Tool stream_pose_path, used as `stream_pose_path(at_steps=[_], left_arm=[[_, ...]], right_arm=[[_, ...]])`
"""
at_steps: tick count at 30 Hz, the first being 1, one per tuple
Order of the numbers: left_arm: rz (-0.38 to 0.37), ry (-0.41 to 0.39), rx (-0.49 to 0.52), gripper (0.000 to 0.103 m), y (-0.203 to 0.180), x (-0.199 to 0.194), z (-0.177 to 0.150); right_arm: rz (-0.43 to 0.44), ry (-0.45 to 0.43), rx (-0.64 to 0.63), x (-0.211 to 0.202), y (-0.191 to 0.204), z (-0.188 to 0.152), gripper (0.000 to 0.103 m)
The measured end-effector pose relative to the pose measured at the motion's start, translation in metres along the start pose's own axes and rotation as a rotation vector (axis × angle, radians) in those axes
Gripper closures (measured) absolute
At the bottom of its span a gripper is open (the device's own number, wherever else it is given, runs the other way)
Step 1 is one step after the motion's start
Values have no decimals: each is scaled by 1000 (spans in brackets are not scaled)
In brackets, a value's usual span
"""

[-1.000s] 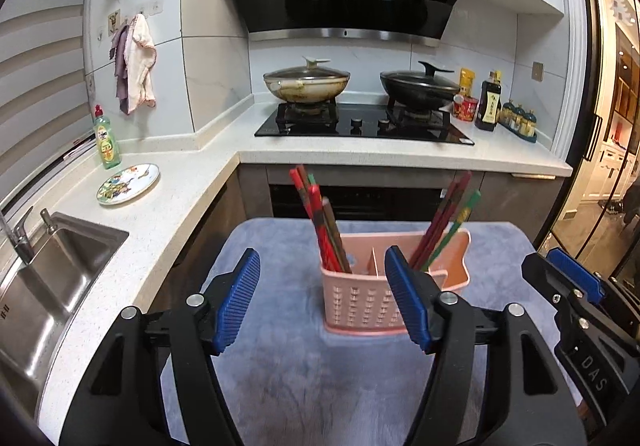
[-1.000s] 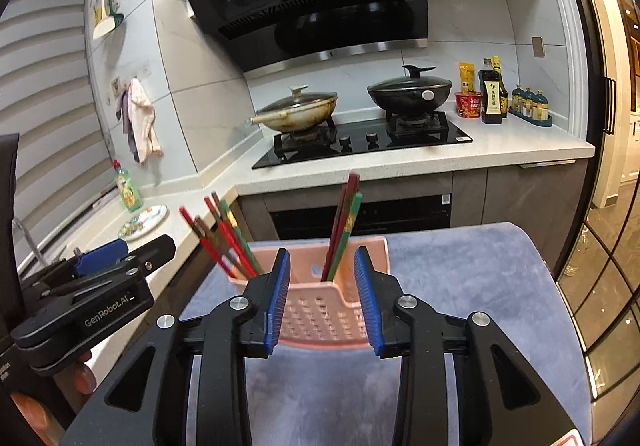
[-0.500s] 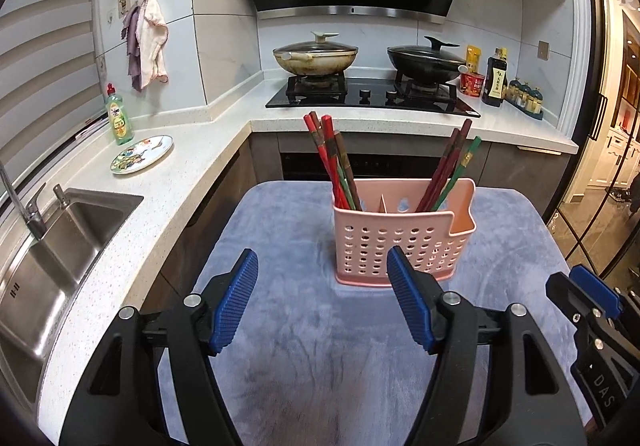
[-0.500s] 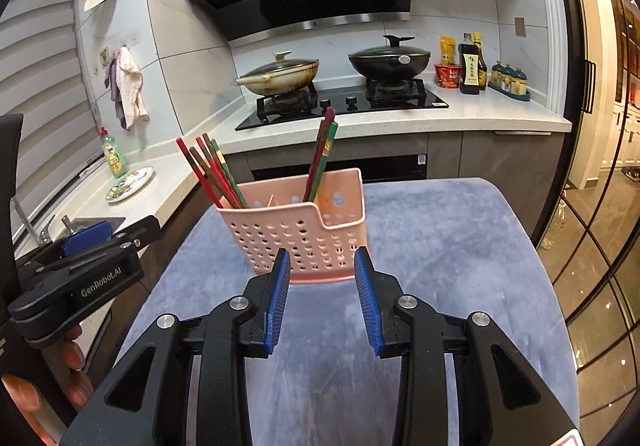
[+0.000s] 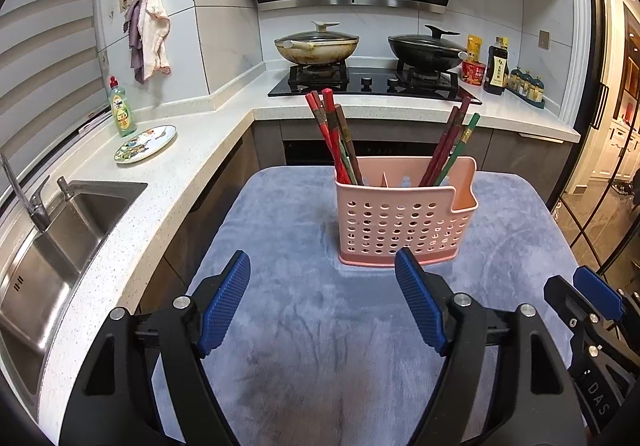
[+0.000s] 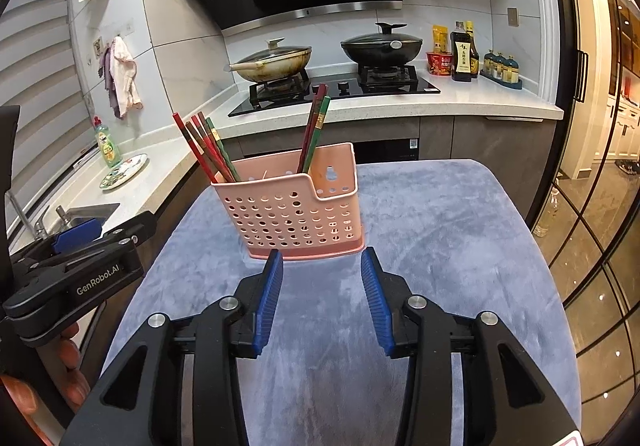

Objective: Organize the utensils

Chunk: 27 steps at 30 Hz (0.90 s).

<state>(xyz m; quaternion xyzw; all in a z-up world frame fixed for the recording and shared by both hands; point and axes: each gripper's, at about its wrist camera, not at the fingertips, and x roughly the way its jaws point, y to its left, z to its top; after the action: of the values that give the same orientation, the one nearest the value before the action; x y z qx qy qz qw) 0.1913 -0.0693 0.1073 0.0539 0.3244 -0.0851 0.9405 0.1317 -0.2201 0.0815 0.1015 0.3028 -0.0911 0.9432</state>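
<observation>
The pink holder (image 5: 404,218) of chopsticks (image 5: 338,142) stood on the grey-covered table (image 5: 304,326) just beyond both empty grippers, left gripper (image 5: 322,304) wide, right gripper (image 6: 322,300) narrower, both just opening; kitchen counter (image 5: 192,150) behind.

The chopsticks' (image 5: 340,142) lower ends were concealed inside the pink holder (image 5: 400,222) ahead of the claws. The sink (image 5: 60,238) was cut off at left. Bottle labels (image 6: 464,54) beyond were illegible.
</observation>
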Motion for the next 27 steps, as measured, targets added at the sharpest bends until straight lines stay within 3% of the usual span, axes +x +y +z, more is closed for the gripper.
stream_pose_path(at_steps=[20, 27], left_arm=[[14, 42, -5, 16, 2, 10, -9], [19, 59, -8, 13, 4, 14, -13]], right_arm=[[-46, 24, -56, 8, 16, -3, 19], [-47, 43, -60, 12, 17, -6, 19]])
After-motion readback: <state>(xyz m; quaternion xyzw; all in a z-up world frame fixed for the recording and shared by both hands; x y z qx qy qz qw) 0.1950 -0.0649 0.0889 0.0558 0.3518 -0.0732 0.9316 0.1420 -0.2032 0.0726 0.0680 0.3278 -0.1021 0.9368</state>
